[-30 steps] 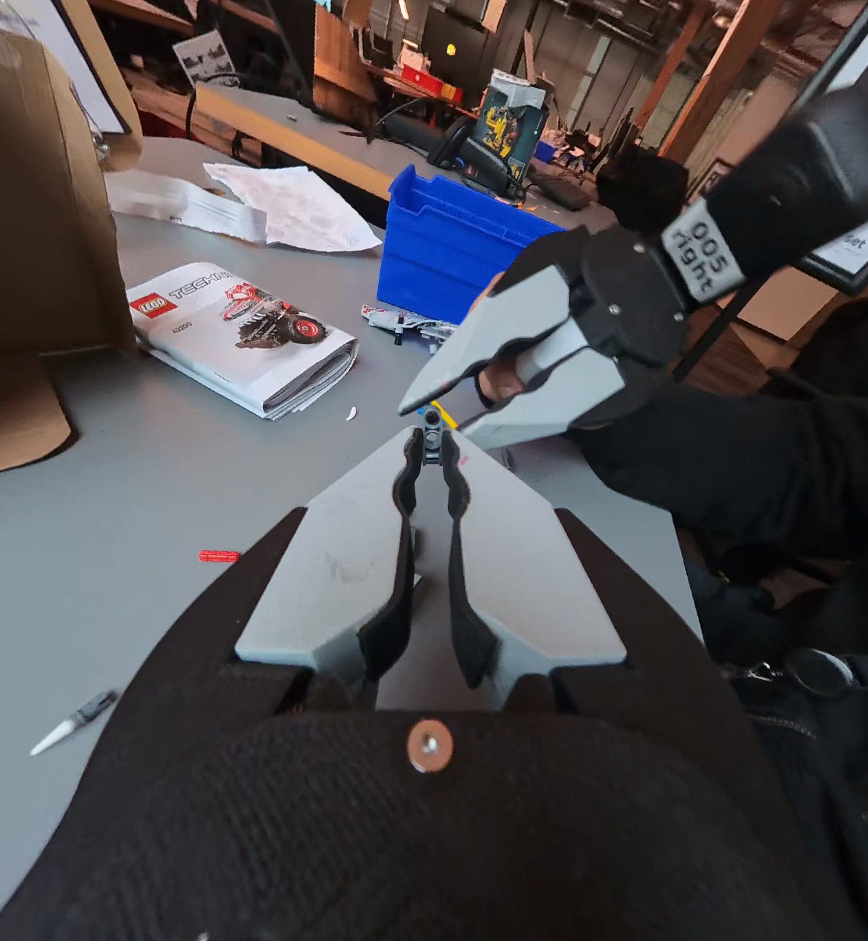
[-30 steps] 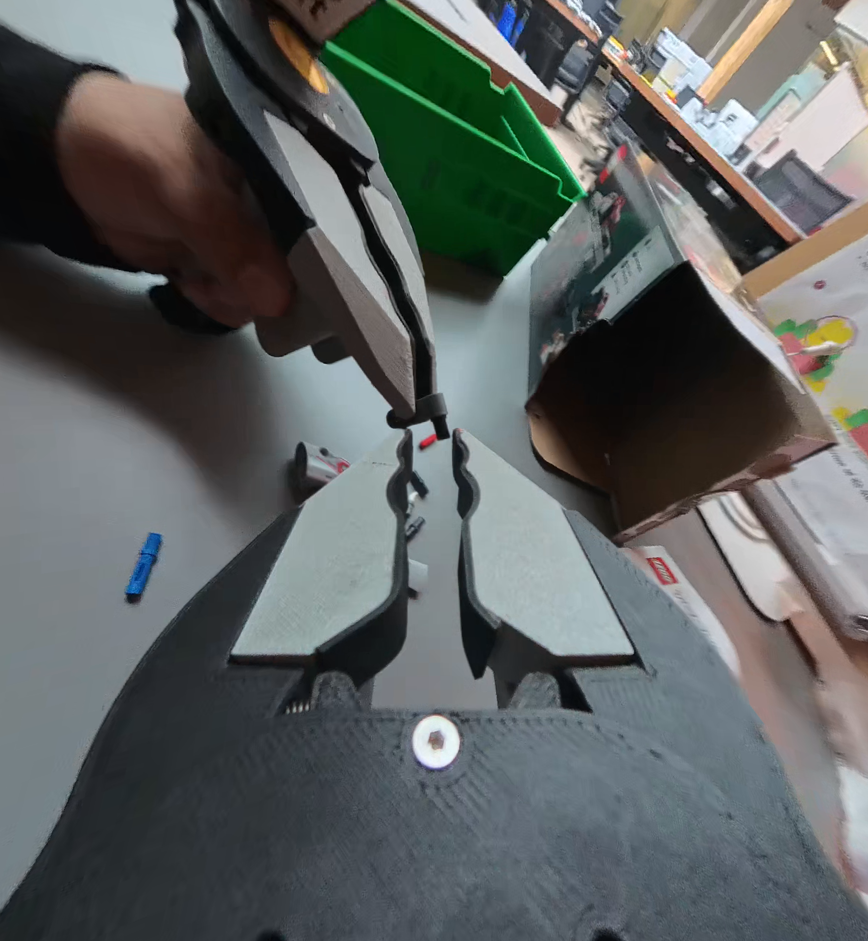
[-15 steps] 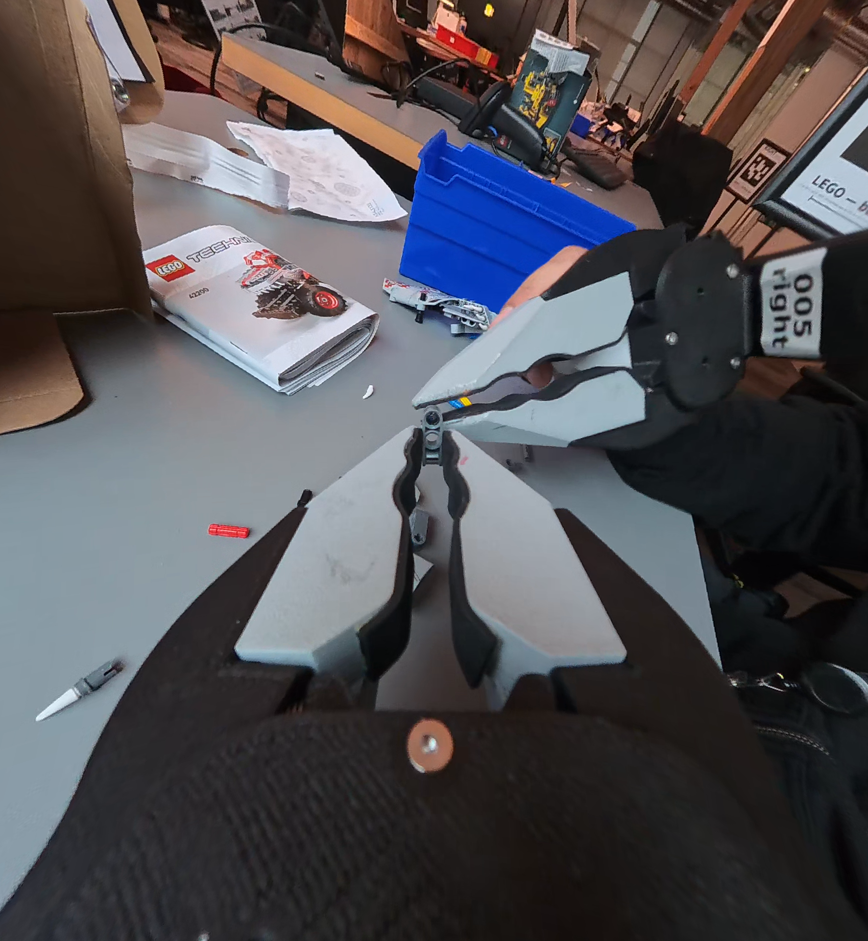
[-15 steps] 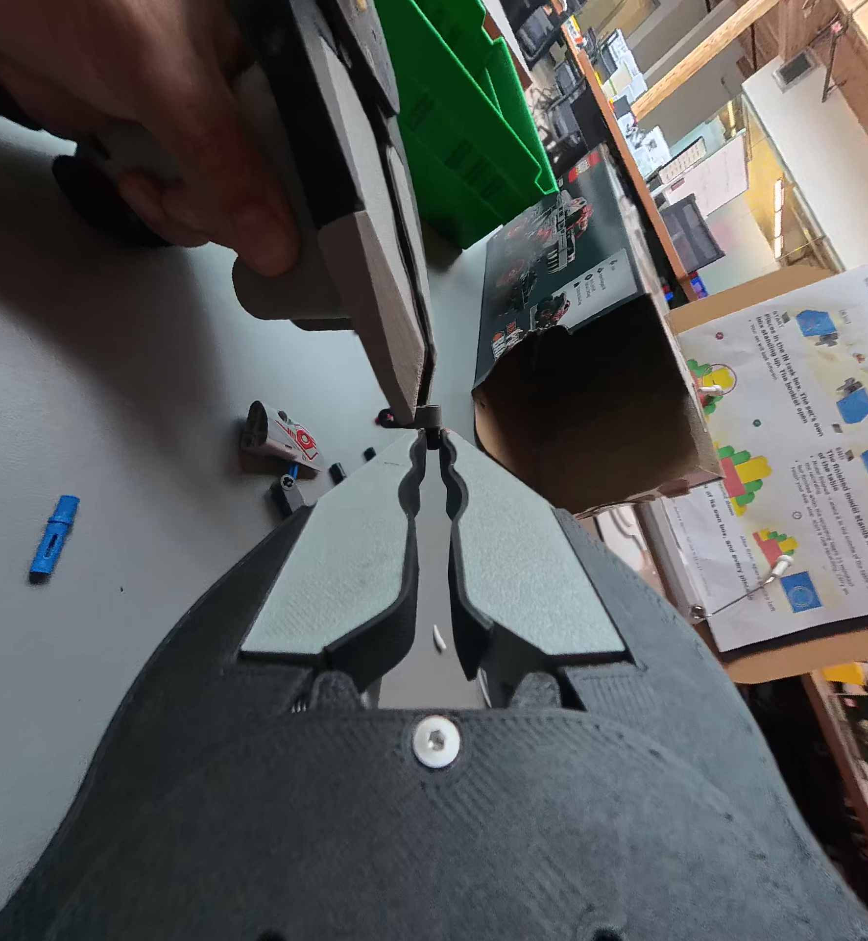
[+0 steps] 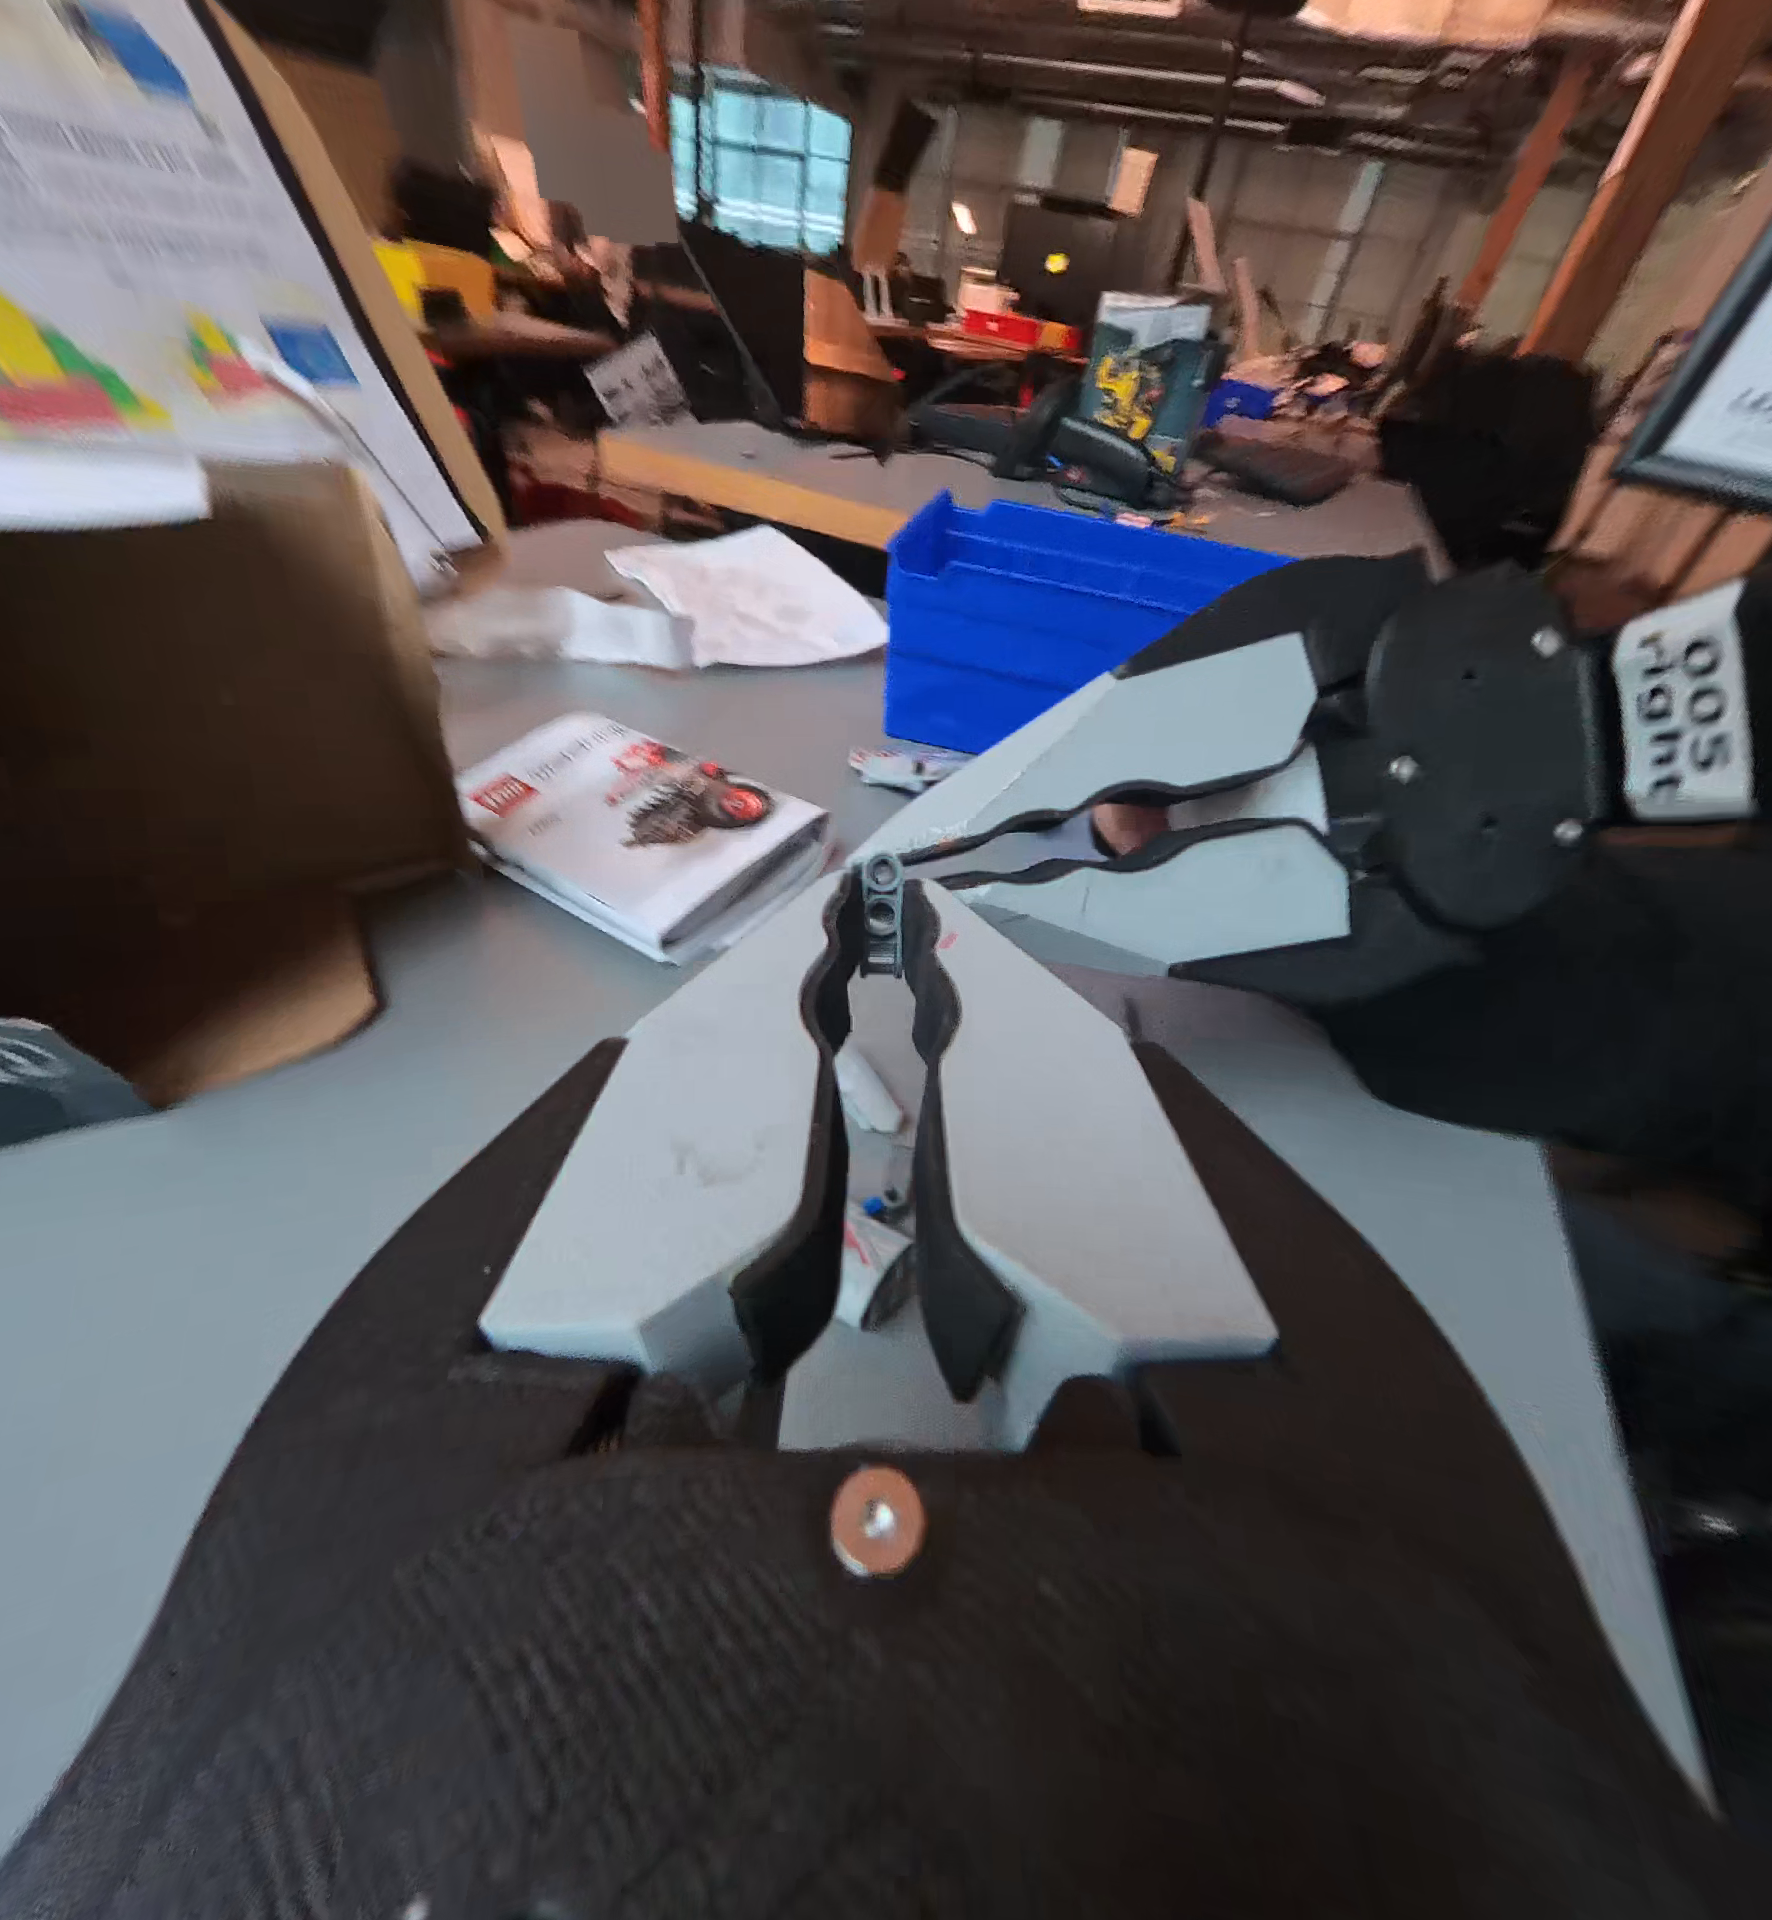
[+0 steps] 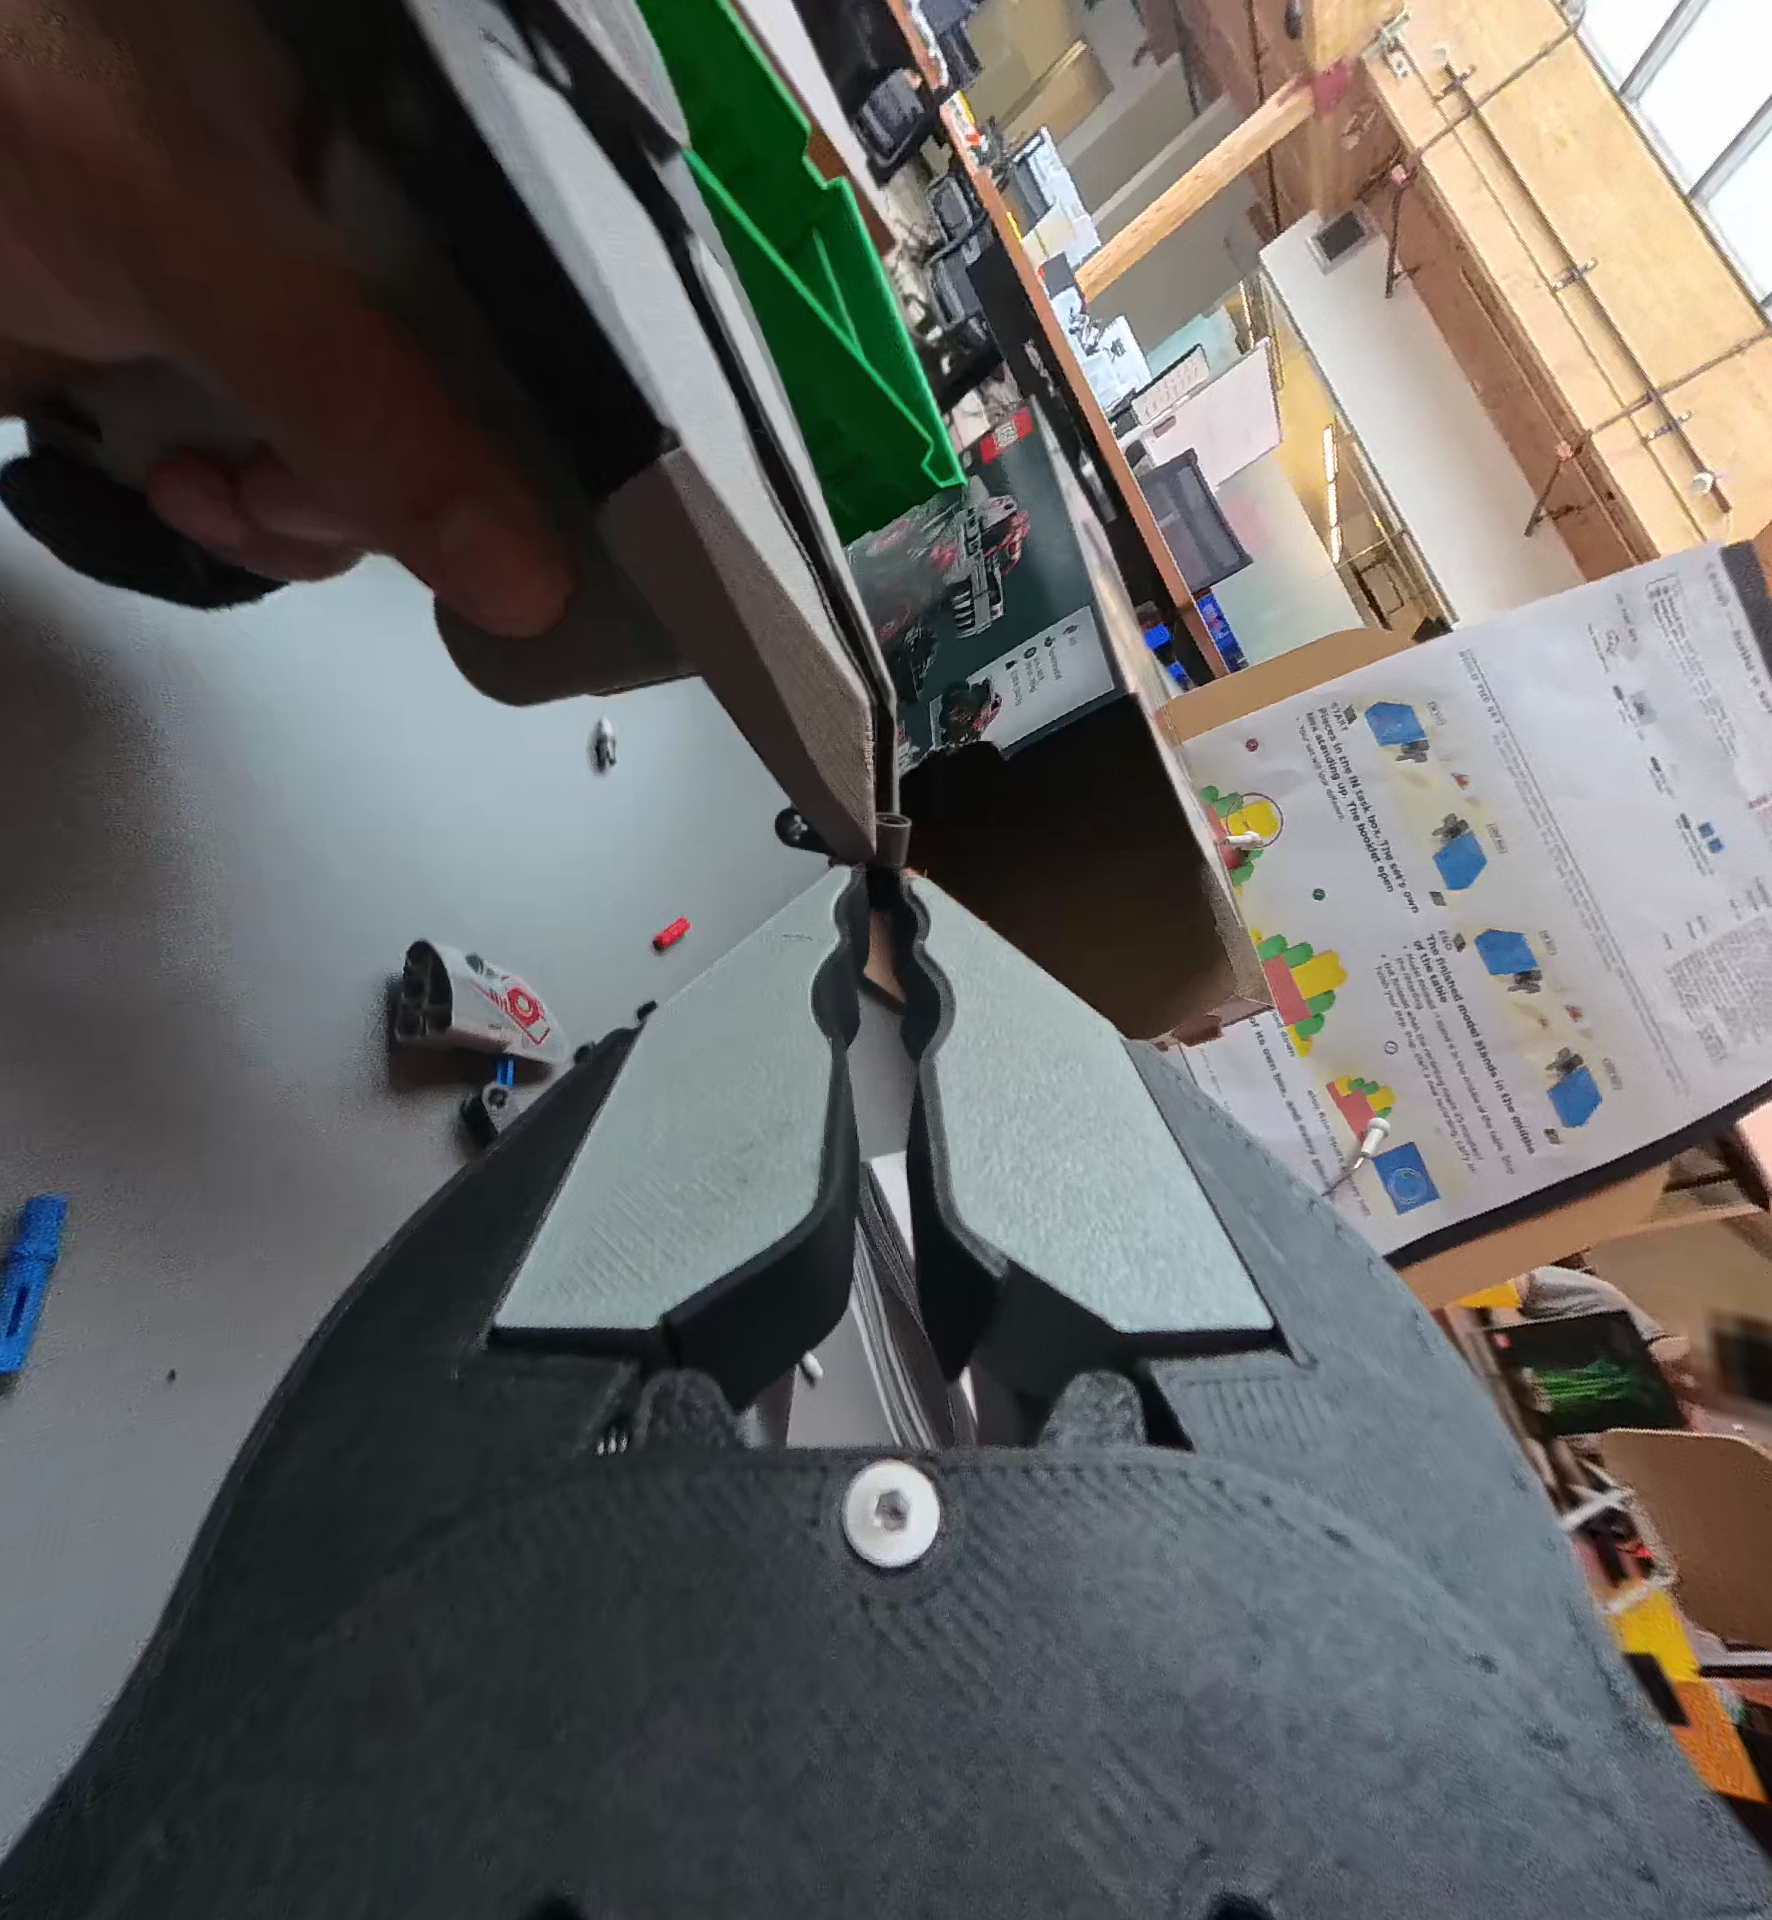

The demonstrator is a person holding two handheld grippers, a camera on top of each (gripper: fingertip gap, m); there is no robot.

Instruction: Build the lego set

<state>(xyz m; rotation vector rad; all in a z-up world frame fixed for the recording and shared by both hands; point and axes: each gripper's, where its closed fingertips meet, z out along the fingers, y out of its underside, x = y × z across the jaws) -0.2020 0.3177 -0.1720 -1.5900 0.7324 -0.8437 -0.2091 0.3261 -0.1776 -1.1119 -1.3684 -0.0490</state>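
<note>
In the left wrist view my left gripper (image 5: 879, 920) is shut on a small dark grey lego connector (image 5: 880, 906) and holds it above the grey table (image 5: 186, 1195). My right gripper (image 5: 908, 847) comes in from the right and its tips meet the top of the connector. In the right wrist view my right gripper (image 6: 880, 891) is shut, with a small black pin (image 6: 878, 883) pinched at its tips. The grey connector (image 6: 894, 834) sits just beyond, held by the left gripper (image 6: 877, 821) from above.
A white and red lego panel (image 6: 477, 1003), a blue pin (image 6: 17, 1288) and a red pin (image 6: 671, 932) lie on the table. A booklet (image 5: 643, 821), a blue bin (image 5: 1027, 634), a cardboard box (image 5: 165, 727), a green bin (image 6: 820, 312) and an instruction sheet (image 6: 1505, 883) stand around. My two grippers' fingertips are within a few centimetres of each other.
My right gripper has gone from open to shut at the end of the connector in the left gripper. Both grippers have tilted and risen a little together.
</note>
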